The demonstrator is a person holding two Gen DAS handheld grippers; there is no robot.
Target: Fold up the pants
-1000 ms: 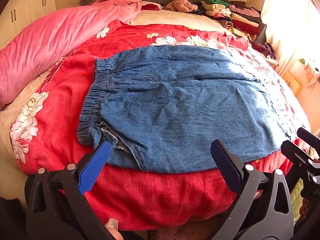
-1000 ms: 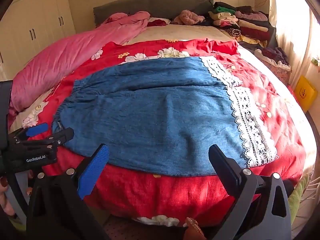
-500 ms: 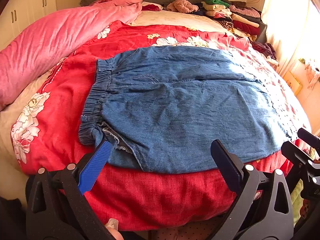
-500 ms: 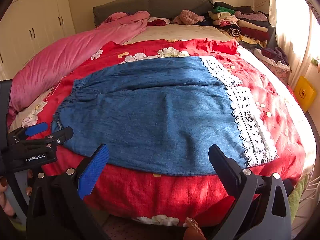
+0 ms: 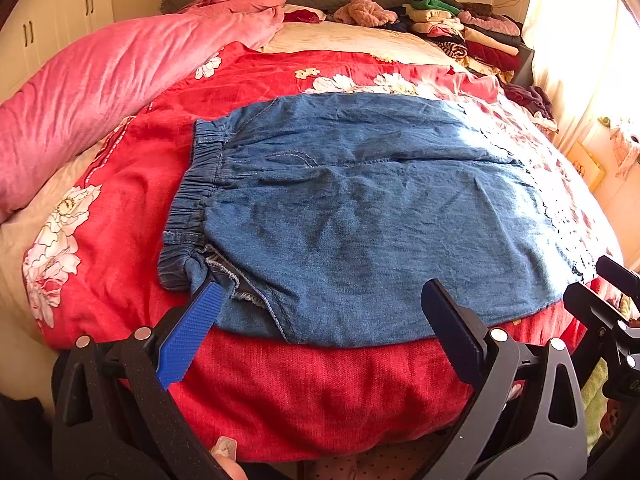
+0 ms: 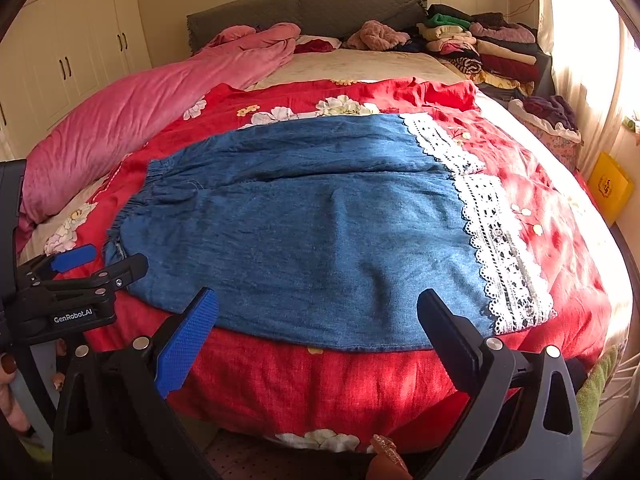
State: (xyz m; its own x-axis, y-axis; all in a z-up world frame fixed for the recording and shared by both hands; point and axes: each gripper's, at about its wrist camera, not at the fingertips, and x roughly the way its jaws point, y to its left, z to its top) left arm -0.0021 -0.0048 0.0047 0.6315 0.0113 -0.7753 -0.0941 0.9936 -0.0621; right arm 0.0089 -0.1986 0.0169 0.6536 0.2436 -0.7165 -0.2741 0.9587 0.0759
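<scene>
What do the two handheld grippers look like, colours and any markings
Both the left gripper and right gripper have matte black frames with silver rivets. Each carries one textured blue pad and one black pad. White GenRobot.AI lettering marks the left body.

We see blue denim pants [image 6: 312, 232] trimmed at the hem with white openwork lace [image 6: 500, 248], lying on a red bedspread [image 5: 320, 392] printed with white and cream flowers. Beside it we note a plain pink quilt [image 5: 100, 92], a dark grey headboard [image 6: 320, 8] and cream cupboard doors [image 6: 80, 48]. Each gripper is black, with one bright blue finger pad [image 5: 190, 332].
</scene>
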